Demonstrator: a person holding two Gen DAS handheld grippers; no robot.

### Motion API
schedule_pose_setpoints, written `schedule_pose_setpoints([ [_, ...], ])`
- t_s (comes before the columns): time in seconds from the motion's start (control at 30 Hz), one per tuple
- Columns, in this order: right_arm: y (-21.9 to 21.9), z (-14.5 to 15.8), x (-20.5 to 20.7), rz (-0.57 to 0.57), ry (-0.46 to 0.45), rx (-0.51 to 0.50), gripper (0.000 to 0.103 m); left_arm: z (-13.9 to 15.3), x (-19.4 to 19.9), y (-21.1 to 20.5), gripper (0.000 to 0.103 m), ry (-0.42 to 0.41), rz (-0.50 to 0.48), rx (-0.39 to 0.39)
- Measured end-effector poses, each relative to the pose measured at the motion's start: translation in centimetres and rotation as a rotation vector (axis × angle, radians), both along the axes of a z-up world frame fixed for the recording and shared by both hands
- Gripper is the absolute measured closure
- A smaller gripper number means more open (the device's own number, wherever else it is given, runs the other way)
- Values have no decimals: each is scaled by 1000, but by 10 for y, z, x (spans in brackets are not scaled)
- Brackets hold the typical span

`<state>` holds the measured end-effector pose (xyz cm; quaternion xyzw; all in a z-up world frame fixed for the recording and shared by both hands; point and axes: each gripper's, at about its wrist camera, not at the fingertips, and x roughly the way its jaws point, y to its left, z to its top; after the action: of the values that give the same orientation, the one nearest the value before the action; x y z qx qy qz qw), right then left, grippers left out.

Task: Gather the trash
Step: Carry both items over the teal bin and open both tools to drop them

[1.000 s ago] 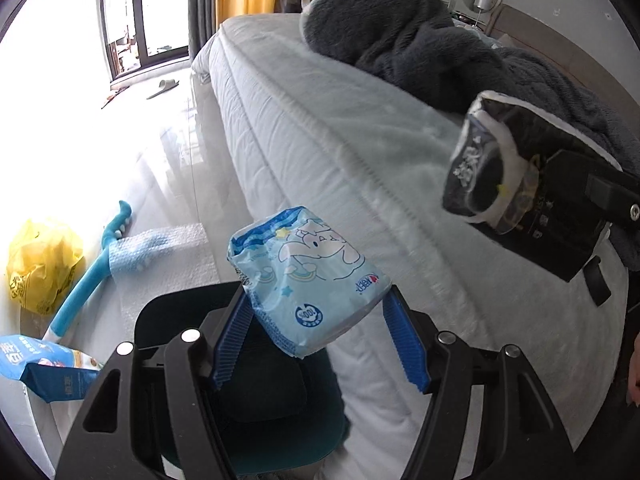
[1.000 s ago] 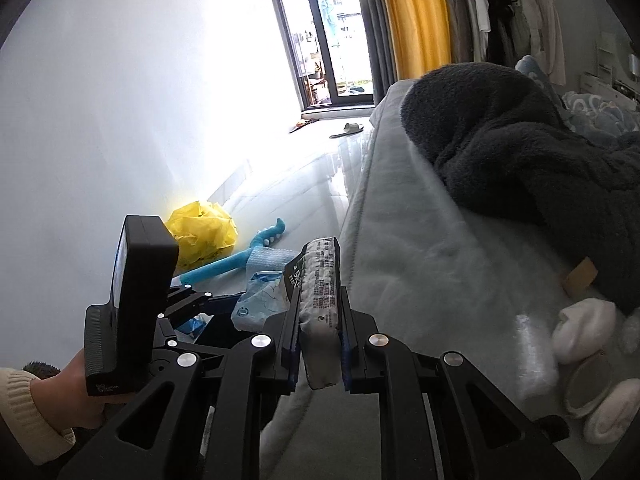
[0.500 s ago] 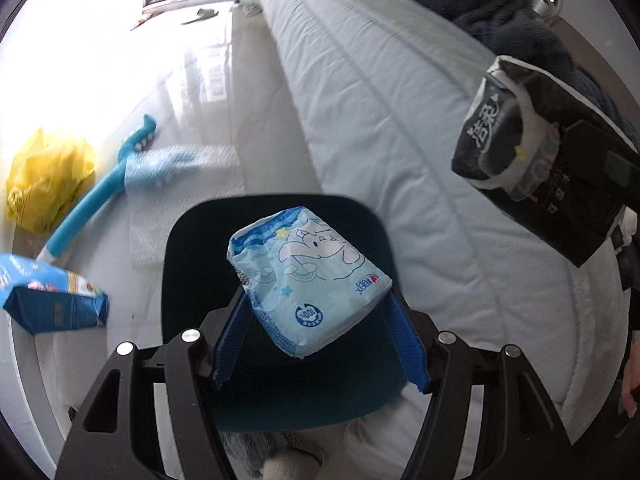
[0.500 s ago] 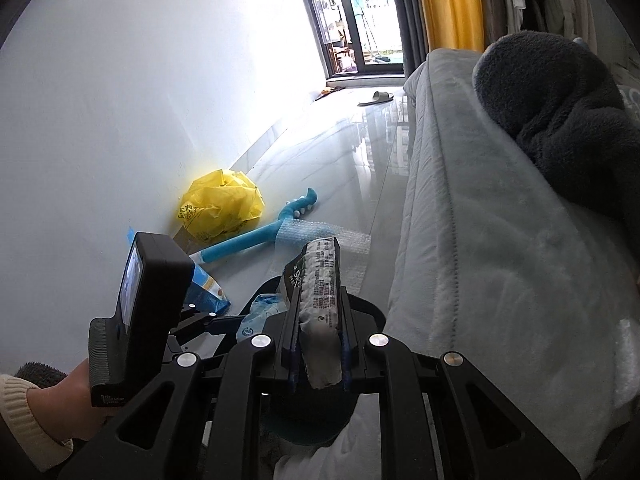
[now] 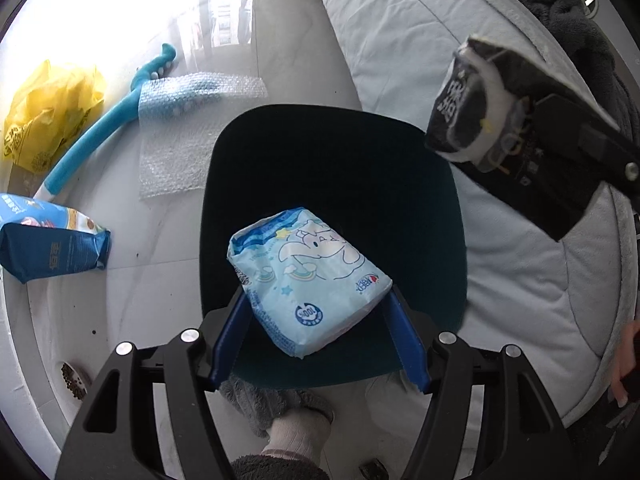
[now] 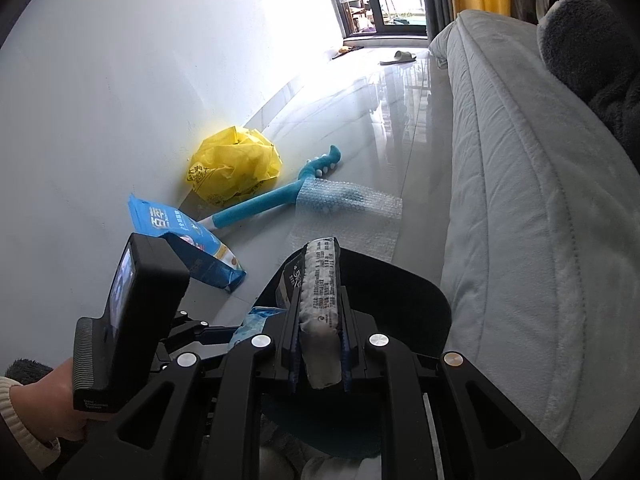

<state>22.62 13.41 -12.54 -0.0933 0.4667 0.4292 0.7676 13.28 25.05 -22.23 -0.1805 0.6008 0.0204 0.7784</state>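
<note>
My left gripper point(image 5: 316, 336) is shut on a light blue tissue pack point(image 5: 306, 280) with a cartoon elephant, and holds it right over the opening of a dark teal bin point(image 5: 332, 184) on the floor. My right gripper point(image 6: 320, 344) is shut on a flat black tissue pack point(image 6: 320, 292), seen edge-on, above the same bin point(image 6: 404, 304). In the left wrist view that black pack point(image 5: 468, 116) hangs over the bin's right rim, beside the bed.
On the floor to the left lie a yellow plastic bag point(image 5: 48, 108), a blue long-handled brush point(image 5: 100, 132), a sheet of bubble wrap point(image 5: 188, 132) and a blue snack bag point(image 5: 48, 244). A grey-covered bed point(image 6: 532, 208) runs along the right. A person's slippered foot point(image 5: 296, 432) stands by the bin.
Both grippers have moved down and off the bed toward the floor, each still gripping its pack. The bin now lies directly beneath them and fills more of both views.
</note>
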Motion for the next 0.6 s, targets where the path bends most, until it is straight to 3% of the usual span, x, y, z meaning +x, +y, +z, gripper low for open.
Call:
schedule_pose_setpoints([
  [0.1, 8, -13, 4, -2, 21, -24, 87, 2, -6, 8, 31, 2, 17, -11],
  [0.2, 11, -23, 6, -6, 47, -38, 87, 7, -9, 17, 18, -15, 43, -18],
  [0.6, 25, -64, 9, -32, 109, -118, 87, 66, -20, 33, 17, -244, 85, 1],
])
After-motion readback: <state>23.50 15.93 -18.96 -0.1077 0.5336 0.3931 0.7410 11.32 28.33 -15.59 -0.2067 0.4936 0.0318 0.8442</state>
